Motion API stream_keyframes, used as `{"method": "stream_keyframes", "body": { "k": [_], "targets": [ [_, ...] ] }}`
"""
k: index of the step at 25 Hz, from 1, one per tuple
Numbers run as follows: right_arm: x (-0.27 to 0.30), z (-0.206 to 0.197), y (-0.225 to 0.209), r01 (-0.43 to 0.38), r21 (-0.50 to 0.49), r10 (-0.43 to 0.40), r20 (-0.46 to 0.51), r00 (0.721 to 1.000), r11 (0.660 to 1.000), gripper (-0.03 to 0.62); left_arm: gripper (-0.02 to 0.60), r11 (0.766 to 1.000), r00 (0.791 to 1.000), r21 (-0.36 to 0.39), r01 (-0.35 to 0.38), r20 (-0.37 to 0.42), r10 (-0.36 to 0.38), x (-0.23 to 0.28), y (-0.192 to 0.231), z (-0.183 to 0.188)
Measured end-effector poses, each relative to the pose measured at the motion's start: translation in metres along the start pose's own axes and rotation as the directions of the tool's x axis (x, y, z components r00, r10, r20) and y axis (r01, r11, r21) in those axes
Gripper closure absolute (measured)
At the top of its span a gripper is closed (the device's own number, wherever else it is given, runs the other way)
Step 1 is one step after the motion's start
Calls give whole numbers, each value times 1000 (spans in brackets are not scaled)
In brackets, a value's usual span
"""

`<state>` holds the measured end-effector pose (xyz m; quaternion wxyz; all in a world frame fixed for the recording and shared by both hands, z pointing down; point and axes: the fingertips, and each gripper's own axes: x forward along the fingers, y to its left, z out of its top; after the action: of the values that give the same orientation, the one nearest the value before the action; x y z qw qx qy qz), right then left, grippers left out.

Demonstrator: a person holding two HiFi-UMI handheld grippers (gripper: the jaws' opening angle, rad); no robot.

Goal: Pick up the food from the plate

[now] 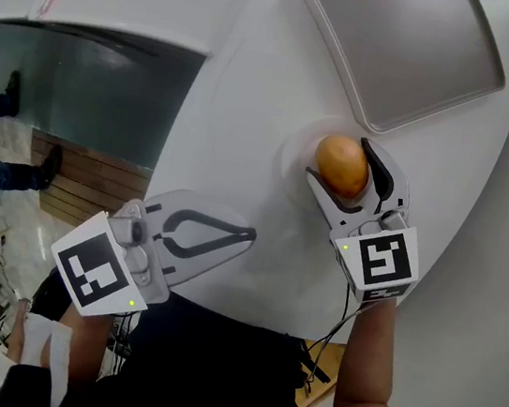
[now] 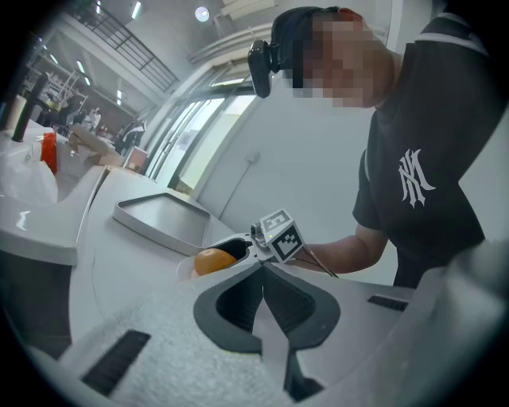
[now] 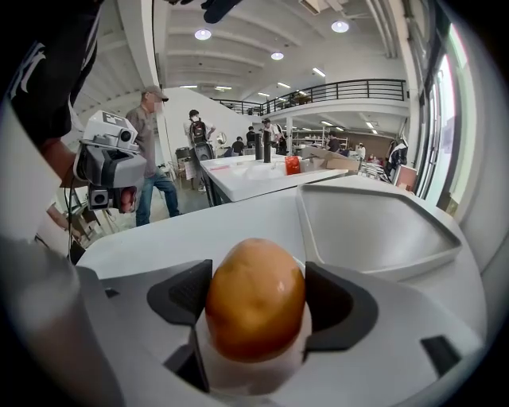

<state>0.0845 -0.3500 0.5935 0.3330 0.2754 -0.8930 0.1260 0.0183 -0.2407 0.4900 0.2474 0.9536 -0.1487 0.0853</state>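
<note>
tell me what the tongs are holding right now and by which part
The right tongs grip the orange-brown egg-shaped food across its middle, one jaw on each side. The left tongs are shut and empty.

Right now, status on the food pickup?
Right gripper shut on the food, food sitting on the plate. Left gripper shut, empty, off to the side. Tray beyond, nothing in the way.

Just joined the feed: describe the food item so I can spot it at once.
On the white round table, next to the corner of the grey tray nearest the person, there is a small white plate. The egg-shaped food is at that plate, clamped between the jaws of the right tool. It is the only rounded, glossy orange-brown thing among white and grey surfaces.
</note>
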Motion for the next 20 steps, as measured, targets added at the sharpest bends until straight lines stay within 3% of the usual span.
{"method": "stream_keyframes", "body": {
  "k": [9, 14, 20],
  "targets": [
    [-24, 16, 1, 39, -15, -39, 52, 998, 999, 235, 576, 999, 1000, 39, -19, 8, 19, -8, -14, 7],
    [-36, 35, 7, 48, -25, -45, 118, 992, 999, 236, 575, 999, 999, 15, -52, 16, 52, -11, -13, 2],
    [-100, 100, 41, 91, -75, -72, 216, 974, 993, 237, 575, 1000, 992, 9, -27, 123, 25, -45, -49, 36]
  ]
}}
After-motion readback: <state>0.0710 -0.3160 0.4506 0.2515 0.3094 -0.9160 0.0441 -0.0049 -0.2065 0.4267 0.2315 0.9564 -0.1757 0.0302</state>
